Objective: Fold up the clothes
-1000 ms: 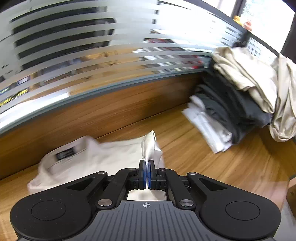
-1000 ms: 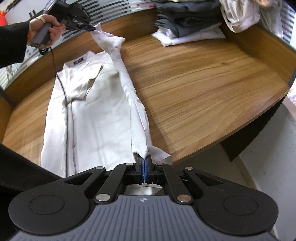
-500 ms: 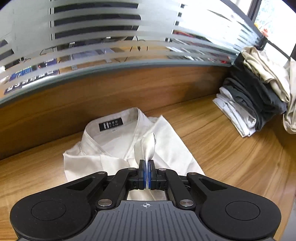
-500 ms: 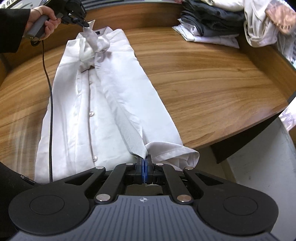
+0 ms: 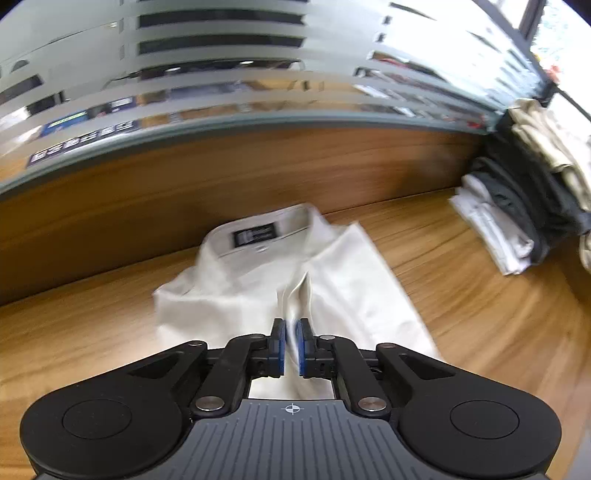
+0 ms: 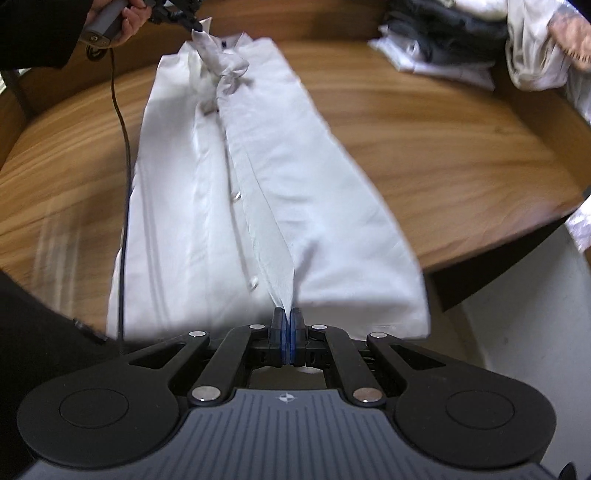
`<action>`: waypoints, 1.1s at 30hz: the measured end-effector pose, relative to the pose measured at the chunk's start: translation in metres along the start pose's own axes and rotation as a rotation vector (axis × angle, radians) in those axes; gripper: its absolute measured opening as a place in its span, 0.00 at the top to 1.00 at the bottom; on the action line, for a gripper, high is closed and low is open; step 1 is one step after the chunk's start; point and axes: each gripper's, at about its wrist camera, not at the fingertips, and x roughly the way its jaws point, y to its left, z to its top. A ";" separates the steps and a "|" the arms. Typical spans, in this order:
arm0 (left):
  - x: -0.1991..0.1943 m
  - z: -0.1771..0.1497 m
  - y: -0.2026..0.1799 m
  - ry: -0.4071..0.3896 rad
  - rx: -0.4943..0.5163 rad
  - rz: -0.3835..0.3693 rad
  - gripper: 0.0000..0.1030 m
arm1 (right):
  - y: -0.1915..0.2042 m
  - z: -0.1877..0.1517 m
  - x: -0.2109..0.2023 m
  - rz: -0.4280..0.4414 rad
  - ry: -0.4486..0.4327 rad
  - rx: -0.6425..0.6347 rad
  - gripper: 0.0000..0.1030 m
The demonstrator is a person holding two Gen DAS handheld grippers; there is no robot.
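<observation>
A white button-up shirt (image 5: 240, 291) lies lengthwise on the wooden table (image 5: 480, 314), collar and black label (image 5: 255, 234) at the far end. My left gripper (image 5: 290, 347) hovers just behind the collar. Its jaws are opening, and a raised fold of the shirt's right side stands in the gap between the blue pads. From the right wrist, that left gripper (image 6: 192, 24) appears at the top with the cloth still peaked up to its tips. My right gripper (image 6: 287, 339) is shut on the same folded edge at the shirt's (image 6: 332, 221) hem.
A stack of folded white, dark and beige clothes (image 5: 517, 221) sits at the table's far right, with loose garments (image 6: 535, 48) beside it. A wooden back wall (image 5: 184, 184) under frosted glass bounds the far side. A black cable (image 6: 123, 147) trails over the shirt's left side. The table edge (image 6: 517, 236) drops off to the right.
Both grippers carried the shirt's right side leftward over the middle and lowered it. The left gripper's pads, pinched together before, now stand slightly apart.
</observation>
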 end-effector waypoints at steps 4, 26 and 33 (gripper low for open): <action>-0.007 -0.010 0.020 -0.006 -0.091 0.003 0.77 | -0.007 -0.005 -0.009 -0.008 -0.018 0.011 0.91; -0.069 -0.079 0.037 -0.054 -0.096 0.066 0.62 | -0.033 -0.007 0.041 0.256 0.081 -0.105 0.61; -0.074 -0.100 0.028 -0.058 -0.086 0.071 0.57 | -0.051 -0.007 0.022 0.239 0.078 -0.170 0.60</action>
